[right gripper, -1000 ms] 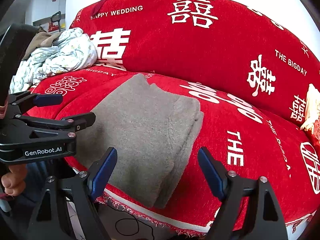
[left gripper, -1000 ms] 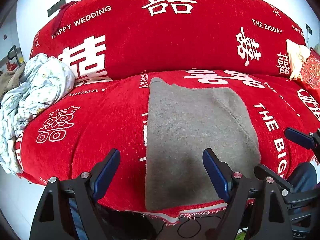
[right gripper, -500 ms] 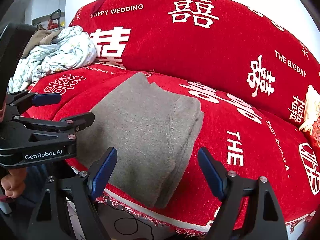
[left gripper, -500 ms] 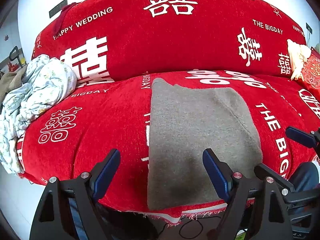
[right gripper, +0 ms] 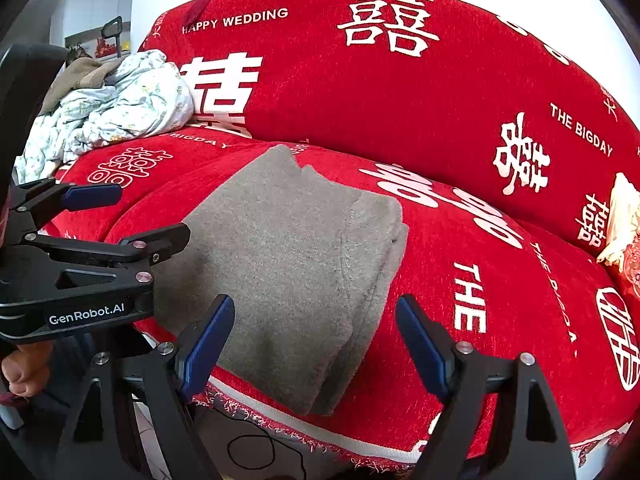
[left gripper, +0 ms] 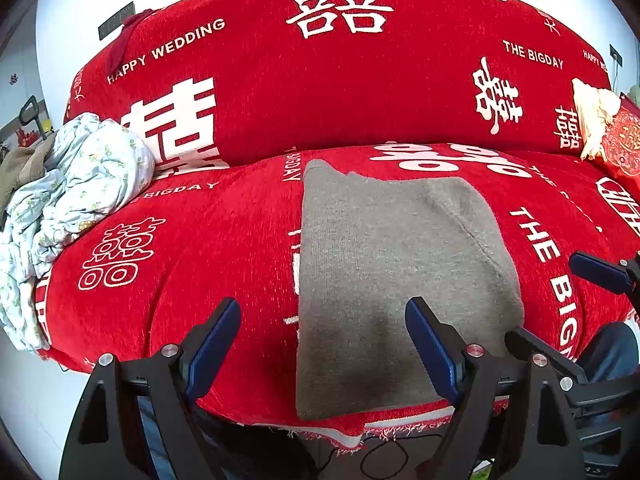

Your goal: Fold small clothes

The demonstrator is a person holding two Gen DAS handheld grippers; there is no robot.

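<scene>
The folded grey knitted garment (left gripper: 384, 280) lies flat on the seat of the sofa, reaching from near the backrest to the front edge; in the right wrist view its folded layers (right gripper: 296, 264) stack along its right side. The sofa wears a red chenille cover with white wedding lettering (left gripper: 224, 240). The left gripper (left gripper: 323, 344), black with blue pads, hovers over the front edge, jaws wide apart and gripping nothing; its right finger overlaps the garment's near part. The right gripper (right gripper: 315, 340) hovers likewise, jaws wide apart and empty. A crumpled pale blue floral cloth (left gripper: 76, 184) sits at the sofa's left end, well apart from the garment.
</scene>
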